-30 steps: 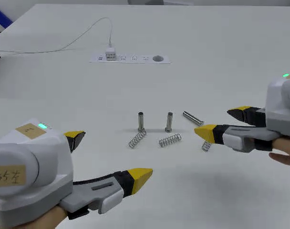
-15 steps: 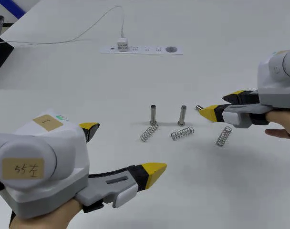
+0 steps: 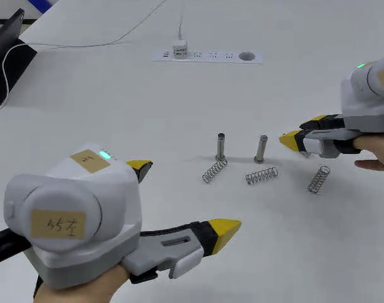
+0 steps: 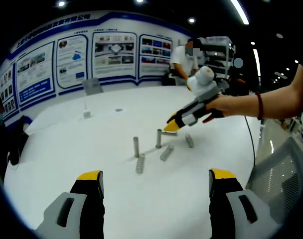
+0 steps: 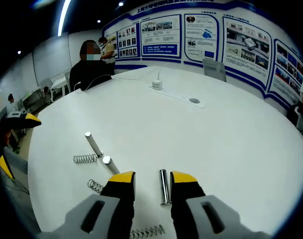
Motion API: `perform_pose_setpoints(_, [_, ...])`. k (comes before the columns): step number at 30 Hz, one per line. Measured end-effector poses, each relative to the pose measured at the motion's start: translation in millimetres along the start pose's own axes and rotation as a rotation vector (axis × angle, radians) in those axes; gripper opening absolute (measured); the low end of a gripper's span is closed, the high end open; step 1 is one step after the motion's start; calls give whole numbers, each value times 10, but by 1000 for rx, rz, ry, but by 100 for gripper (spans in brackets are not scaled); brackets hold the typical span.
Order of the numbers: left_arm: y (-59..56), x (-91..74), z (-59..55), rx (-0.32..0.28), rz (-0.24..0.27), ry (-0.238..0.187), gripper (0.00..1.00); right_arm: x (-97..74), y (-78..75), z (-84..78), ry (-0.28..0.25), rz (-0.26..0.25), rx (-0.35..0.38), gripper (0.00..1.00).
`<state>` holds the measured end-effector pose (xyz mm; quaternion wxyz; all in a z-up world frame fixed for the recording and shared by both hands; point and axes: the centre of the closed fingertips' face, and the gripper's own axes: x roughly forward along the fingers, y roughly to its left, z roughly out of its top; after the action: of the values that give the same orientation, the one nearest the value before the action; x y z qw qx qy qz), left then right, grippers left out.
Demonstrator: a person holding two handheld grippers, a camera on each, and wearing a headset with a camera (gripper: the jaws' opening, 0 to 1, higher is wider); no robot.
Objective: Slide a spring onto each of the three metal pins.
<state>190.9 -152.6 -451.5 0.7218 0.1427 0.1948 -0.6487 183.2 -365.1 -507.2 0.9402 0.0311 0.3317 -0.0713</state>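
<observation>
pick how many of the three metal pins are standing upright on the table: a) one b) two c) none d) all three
b: one upright pin and a second upright pin stand side by side, while the third pin lies flat on the table between the open jaws of the right tool.

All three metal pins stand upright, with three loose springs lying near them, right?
No. Two pins stand upright; the third pin lies flat between the jaws of the right hand-held gripper, as the right gripper view shows. The springs lie loose.
</observation>
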Motion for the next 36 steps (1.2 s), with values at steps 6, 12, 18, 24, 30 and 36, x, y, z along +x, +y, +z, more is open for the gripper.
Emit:
perform_pose_setpoints(6, [0, 13, -19, -1, -5, 6, 88, 136, -62, -37, 12, 2, 33, 24])
perform_pose_setpoints(12, [15, 23, -53, -9, -6, 18, 88, 244, -101, -112, 43, -12, 25, 20])
perform_pose_setpoints(18, [23, 7, -67, -12, -5, 21, 87, 282, -100, -148, 60, -16, 43, 15])
perform_pose_setpoints(24, [29, 13, -138, -17, -4, 43, 86, 304, -137, -173, 66, -20, 115, 10])
perform_pose_setpoints(30, [24, -3, -128, -15, -7, 39, 86, 297, -146, -180, 66, -11, 145, 9])
perform_pose_setpoints(36, [15, -19, -106, -10, -10, 34, 86, 243, -170, -153, 52, -4, 181, 9])
